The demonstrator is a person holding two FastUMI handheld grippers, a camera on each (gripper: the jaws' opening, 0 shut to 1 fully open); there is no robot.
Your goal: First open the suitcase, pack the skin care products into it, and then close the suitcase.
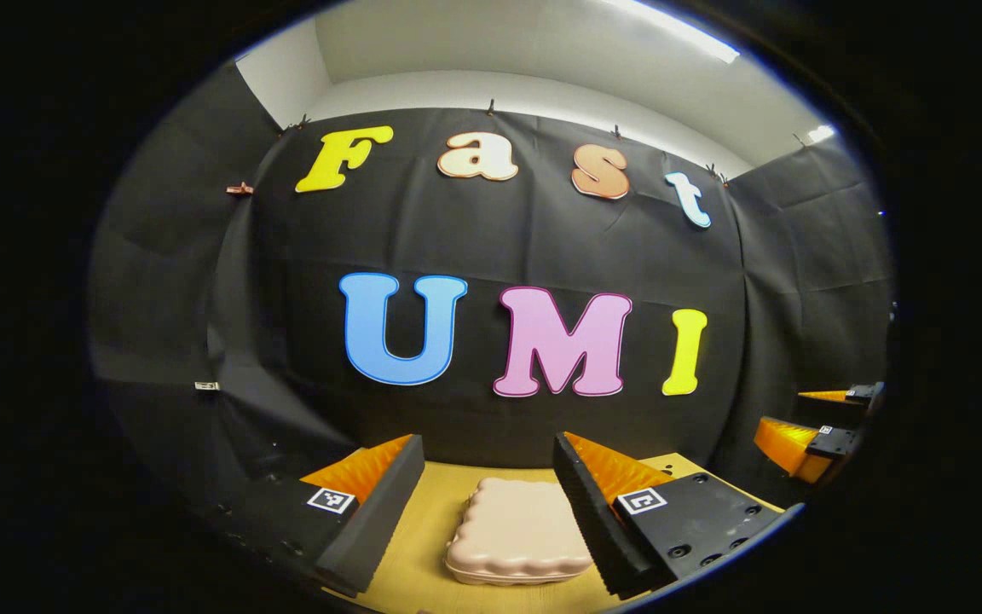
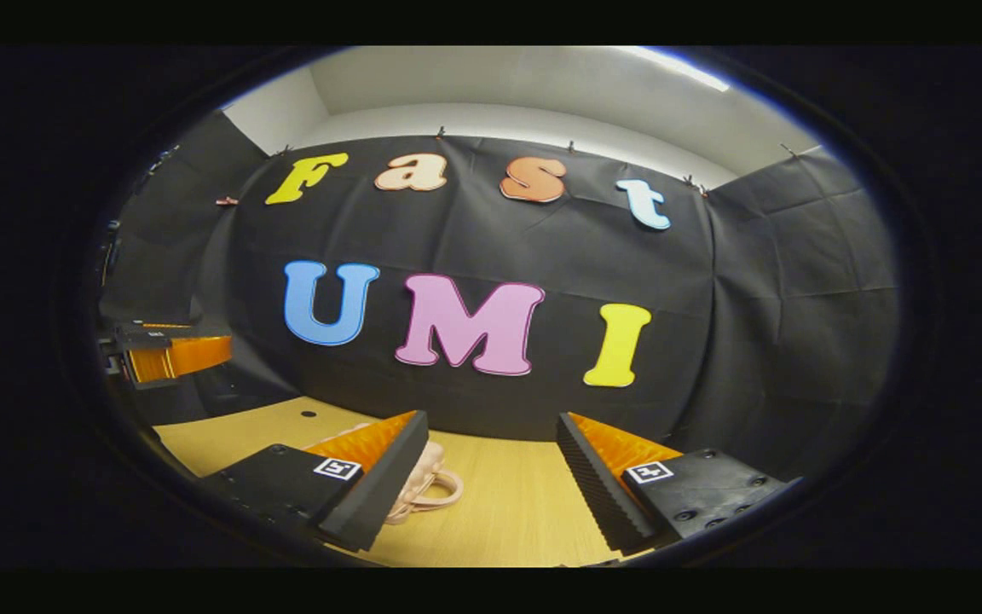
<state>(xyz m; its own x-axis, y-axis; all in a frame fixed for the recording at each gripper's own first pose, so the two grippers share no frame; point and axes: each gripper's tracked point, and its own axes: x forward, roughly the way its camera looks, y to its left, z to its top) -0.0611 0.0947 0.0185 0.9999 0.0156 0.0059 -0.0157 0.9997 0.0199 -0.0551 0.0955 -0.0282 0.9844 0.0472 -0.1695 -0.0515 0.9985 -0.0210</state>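
A small pink suitcase [image 1: 516,533] with a scalloped edge lies closed and flat on the wooden table [image 1: 418,520]. My left gripper [image 1: 488,443] hovers above it, open, with the case seen between its fingers and nothing held. In the right gripper view, the same suitcase [image 2: 430,477] sits low at the left. Its looped handle points toward me, and most of its body is hidden behind one finger. My right gripper [image 2: 491,419] is open and empty, over bare table [image 2: 516,499] to the right of the case.
The black cloth wall rises just behind the table's far edge. The right gripper [image 1: 815,435] is seen far right in the left gripper view. The left gripper [image 2: 171,354] is seen far left in the right gripper view. A small dark hole [image 2: 309,414] marks the tabletop.
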